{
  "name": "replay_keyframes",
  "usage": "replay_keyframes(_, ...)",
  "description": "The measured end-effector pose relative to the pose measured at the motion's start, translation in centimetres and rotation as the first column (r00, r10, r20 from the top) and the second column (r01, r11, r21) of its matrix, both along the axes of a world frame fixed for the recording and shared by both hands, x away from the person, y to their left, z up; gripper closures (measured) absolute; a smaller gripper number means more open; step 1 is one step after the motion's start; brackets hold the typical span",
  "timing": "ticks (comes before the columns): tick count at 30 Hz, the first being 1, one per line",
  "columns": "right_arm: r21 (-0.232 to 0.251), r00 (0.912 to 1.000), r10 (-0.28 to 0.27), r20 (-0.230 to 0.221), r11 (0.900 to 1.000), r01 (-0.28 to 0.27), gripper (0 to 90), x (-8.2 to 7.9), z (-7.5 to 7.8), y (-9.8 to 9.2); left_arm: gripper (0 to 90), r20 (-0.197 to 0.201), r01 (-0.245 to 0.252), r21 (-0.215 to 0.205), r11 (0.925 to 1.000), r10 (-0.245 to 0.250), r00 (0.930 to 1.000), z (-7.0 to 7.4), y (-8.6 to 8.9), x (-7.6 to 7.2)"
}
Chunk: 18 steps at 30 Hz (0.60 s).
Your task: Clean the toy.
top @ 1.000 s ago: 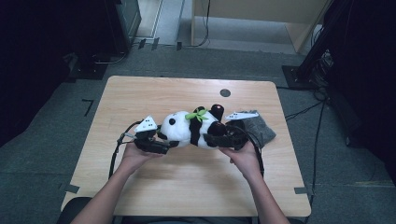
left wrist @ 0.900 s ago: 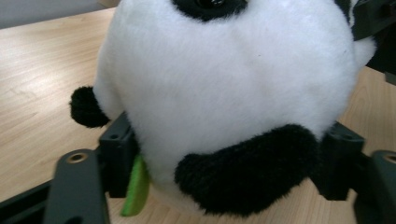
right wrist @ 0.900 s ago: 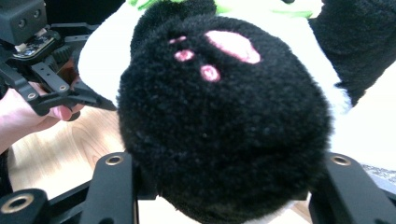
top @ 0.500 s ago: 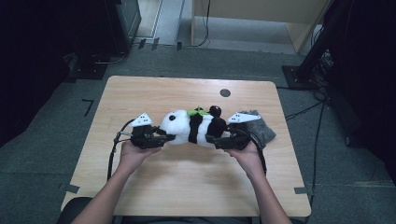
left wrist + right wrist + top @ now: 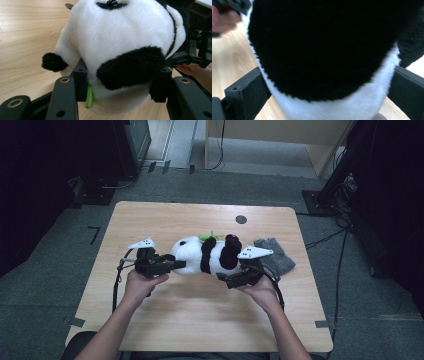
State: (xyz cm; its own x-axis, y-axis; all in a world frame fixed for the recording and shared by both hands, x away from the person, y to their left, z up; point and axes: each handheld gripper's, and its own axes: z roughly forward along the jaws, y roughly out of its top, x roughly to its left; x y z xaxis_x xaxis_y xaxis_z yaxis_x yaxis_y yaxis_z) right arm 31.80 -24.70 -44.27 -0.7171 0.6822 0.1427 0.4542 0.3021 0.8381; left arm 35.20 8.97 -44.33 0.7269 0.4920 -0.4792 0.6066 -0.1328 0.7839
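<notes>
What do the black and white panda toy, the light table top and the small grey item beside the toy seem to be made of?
The black and white panda toy looks like soft plush: short fluffy pile, with a glossy bead eye that is probably plastic. The light table top appears to be wood or wood-look laminate, matte, with visible grain lines. The small grey item seems to be a knitted or felt-like cloth, but it is too small to be sure.

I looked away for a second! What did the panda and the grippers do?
The panda toy went from slanted to lying level, crosswise, as the left gripper and right gripper spread slightly apart, both gripping it throughout. The grey cloth stayed put.
</notes>
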Motion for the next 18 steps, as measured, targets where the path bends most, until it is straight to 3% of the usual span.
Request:
replay_keyframes(2, -0.032, 0.9998, -0.002, 0.018, 0.999, 0.003, 0.9, -0.1, -0.2, 0.3, 46.1, 0.01, 0.0, 0.011, 0.9999, 0.0, 1.0, 0.1, -0.1, -0.1)
replay_keyframes(7, -0.061, 0.9971, -0.032, 0.069, 0.997, 0.037, 25.3, -0.3, -0.1, 0.3, 36.0, 0.065, -0.017, 0.059, 0.9981, 0.013, 0.9978, 0.0, -0.5, -0.3)
replay_keyframes(11, -0.052, 0.9979, -0.056, 0.031, 0.997, 0.058, 35.7, -0.2, 0.1, 0.1, 24.9, 0.084, -0.015, 0.084, 0.9964, 0.008, 0.9964, -0.5, -0.7, 0.0)
replay_keyframes(13, -0.036, 0.9978, -0.066, 0.0, 0.997, 0.066, 38.2, -0.1, 0.2, 0.0, 20.3, 0.085, -0.011, 0.075, 0.9971, 0.005, 0.9964, -0.6, -0.6, 0.2)
replay_keyframes(16, -0.014, 0.9967, -0.078, -0.023, 0.997, 0.078, 39.5, 0.0, 0.6, -0.6, 19.6, 0.134, 0.004, 0.077, 0.997, -0.014, 0.9909, -0.5, -0.4, 0.1)
replay_keyframes(18, -0.006, 0.9958, -0.088, -0.026, 0.996, 0.088, 40.2, 0.0, 0.8, -1.0, 21.5, 0.164, 0.002, 0.108, 0.9941, -0.019, 0.9862, -0.4, -0.2, -0.1)
